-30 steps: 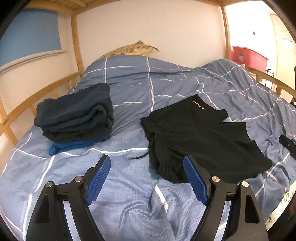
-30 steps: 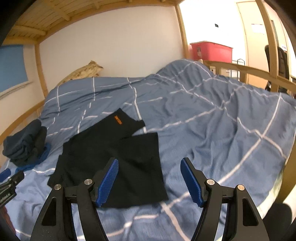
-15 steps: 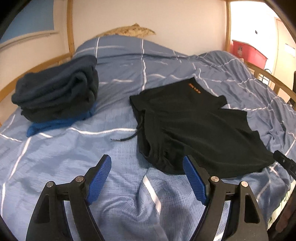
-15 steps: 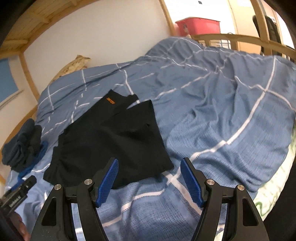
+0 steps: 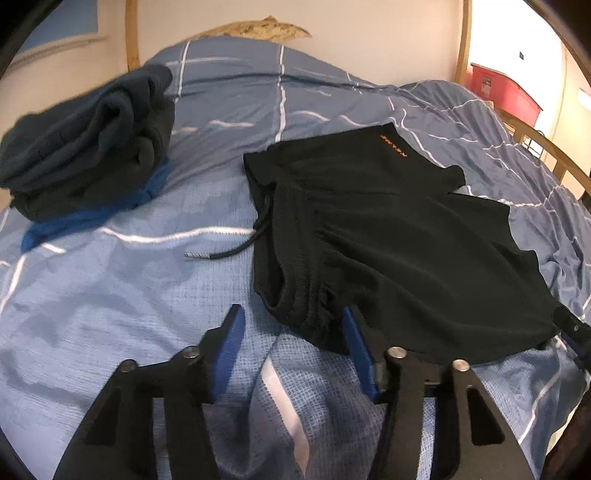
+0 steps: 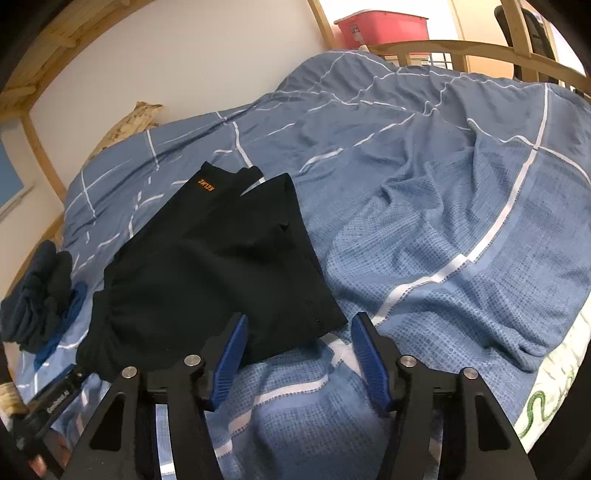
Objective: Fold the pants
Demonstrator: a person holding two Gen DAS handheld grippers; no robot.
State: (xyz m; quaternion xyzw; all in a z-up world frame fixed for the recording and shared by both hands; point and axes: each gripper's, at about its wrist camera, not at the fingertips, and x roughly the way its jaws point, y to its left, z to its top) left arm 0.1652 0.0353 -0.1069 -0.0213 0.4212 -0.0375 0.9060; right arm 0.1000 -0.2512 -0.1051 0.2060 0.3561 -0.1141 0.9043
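Two grippers closing over black shorts (image 5: 388, 236) lying flat on the bed (image 5: 110, 295).
My left gripper (image 5: 291, 332) straddled the waistband corner, my right gripper (image 6: 297, 338) the hem corner, neither pinching yet; I feared catching blanket too.

a home bedroom, wooden bunk bed frame (image 6: 44, 173), blue checked duvet (image 6: 424, 221), pillow (image 5: 255, 30), folded clothes (image 5: 88, 140)
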